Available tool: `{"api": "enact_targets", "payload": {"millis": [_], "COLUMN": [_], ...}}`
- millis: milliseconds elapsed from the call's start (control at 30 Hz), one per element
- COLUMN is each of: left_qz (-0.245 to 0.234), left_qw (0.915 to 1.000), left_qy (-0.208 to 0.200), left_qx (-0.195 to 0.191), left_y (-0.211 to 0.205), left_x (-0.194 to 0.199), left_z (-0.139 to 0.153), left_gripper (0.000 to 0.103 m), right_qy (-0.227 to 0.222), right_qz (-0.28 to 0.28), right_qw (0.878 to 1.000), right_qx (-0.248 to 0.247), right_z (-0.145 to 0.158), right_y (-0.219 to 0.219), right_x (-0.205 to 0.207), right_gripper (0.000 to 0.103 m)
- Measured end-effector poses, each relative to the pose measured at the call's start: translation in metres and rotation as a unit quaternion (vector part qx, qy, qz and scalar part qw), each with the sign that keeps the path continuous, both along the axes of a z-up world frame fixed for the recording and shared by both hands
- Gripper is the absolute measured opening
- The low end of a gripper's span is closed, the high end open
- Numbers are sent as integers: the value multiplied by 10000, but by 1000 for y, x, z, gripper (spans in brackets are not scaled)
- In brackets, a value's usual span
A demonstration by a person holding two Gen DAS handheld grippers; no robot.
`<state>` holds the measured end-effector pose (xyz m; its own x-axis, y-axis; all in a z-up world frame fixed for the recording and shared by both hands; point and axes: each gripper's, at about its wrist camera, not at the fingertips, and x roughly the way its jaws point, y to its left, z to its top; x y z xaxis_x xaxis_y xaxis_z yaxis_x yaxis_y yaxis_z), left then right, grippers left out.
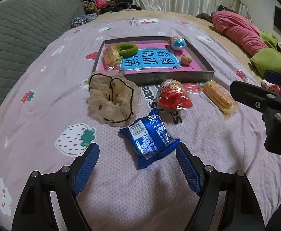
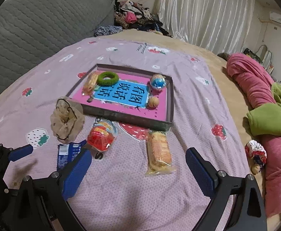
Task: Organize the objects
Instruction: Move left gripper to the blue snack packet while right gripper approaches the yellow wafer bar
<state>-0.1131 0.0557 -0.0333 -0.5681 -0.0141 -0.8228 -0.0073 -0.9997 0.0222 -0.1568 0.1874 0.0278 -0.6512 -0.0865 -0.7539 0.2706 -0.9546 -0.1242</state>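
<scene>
A shallow box (image 1: 171, 78) (image 2: 129, 119) with a pink and blue bottom lies on the bed and holds a green ring (image 1: 126, 48) (image 2: 108, 78), a wrapped cake (image 1: 110, 57) (image 2: 90, 83), a blue-topped egg toy (image 1: 177, 42) (image 2: 158, 82) and a walnut (image 1: 186, 59) (image 2: 153, 102). In front of it lie a beige scrunchie (image 1: 112, 98) (image 2: 67, 119), a red snack pack (image 1: 174, 96) (image 2: 102, 135), a long biscuit pack (image 1: 219, 97) (image 2: 158, 151) and a blue cookie pack (image 1: 150, 138) (image 2: 68, 154). My left gripper (image 1: 137, 162) (image 2: 22, 152) is open around the blue pack's near end. My right gripper (image 2: 138, 170) is open just before the biscuit pack.
The bed has a pink strawberry-print sheet (image 1: 34, 119) (image 2: 194, 104). A grey quilted headboard (image 1: 21, 34) (image 2: 34, 28) stands at the left. Pink and green blankets (image 1: 256, 44) (image 2: 271, 111) lie at the right, with a small patterned scrunchie (image 2: 256, 154) beside them. Clothes (image 2: 134, 17) pile at the back.
</scene>
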Motion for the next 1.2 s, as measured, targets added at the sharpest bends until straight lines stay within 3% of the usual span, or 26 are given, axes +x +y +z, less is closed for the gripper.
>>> {"api": "enact_targets", "payload": {"millis": [700,1200], "left_qz": [136,292], "left_qw": [9998,9991], "left_qy": [-70,-284], "left_qx": [132,149], "left_y": [5,1], "left_x": [-34,-51], "left_z": [-22,-42], "left_gripper": [83,83], "right_qy": [-339,-509], "right_qz": [-223,-208], "right_qw": [9992,9985], "right_qx": [43,-58], "right_z": [-51,-77], "right_y": [43,48], "right_x": [-38,-63], "right_gripper": [99,99]}}
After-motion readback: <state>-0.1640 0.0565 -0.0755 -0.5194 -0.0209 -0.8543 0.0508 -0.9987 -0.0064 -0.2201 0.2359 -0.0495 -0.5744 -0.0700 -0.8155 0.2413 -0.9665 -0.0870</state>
